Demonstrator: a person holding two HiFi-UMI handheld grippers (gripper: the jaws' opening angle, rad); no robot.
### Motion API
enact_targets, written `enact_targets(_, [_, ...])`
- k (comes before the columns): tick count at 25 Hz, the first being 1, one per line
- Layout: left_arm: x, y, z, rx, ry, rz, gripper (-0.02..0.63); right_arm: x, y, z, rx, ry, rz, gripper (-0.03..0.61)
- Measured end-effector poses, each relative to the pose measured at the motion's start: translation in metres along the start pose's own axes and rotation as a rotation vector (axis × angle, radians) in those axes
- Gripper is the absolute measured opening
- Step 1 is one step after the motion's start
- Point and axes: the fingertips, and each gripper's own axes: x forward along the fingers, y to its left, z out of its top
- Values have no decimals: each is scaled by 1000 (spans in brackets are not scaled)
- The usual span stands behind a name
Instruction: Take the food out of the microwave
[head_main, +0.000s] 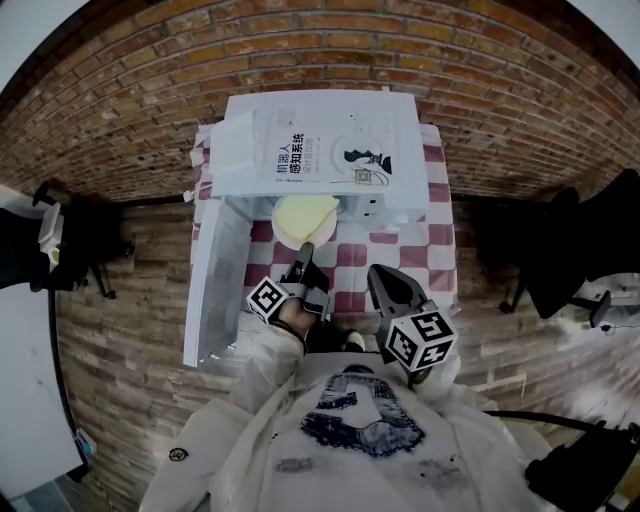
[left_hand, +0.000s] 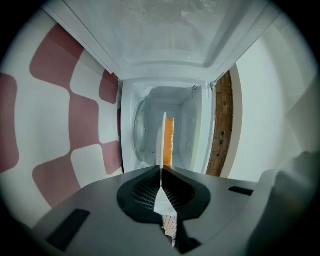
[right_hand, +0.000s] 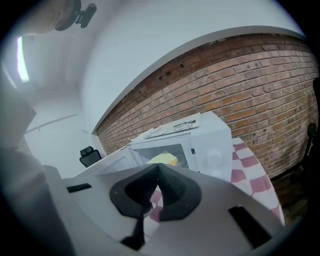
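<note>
Left gripper fingers are clamped on the rim of the plate of yellow food, partly out of the microwave mouth. Right gripper fingers are together, empty (hanging back). Risk: the one-sided rim pinch lets the plate tip, and the food slides onto the tabletop.

Bright even light, strong fisheye bend — dark corners, blurred foreground
</note>
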Motion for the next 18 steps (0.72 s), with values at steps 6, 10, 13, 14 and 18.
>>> enact_targets(6, [-30,-19,-25,-12,-49,-28,15,-27,1,-6,-4,-8,51,14])
enact_targets(10, [-56,-19,-36,15,-85,-6,15,-45,2,-11,-3,-6,84,14])
enact_targets(13, [-70,-31,-48,-10,-108,-34,15,-55,4,-16,-1,-6,108,14])
enact_targets(14, [-75,-33,-51,-7,-112,-37,15,-57,6,-18,-1,-6,116,14])
enact_targets(18, [-94,-47,-58,-2,-122,-47,15,-62,13,-21,-12,-15,124,14])
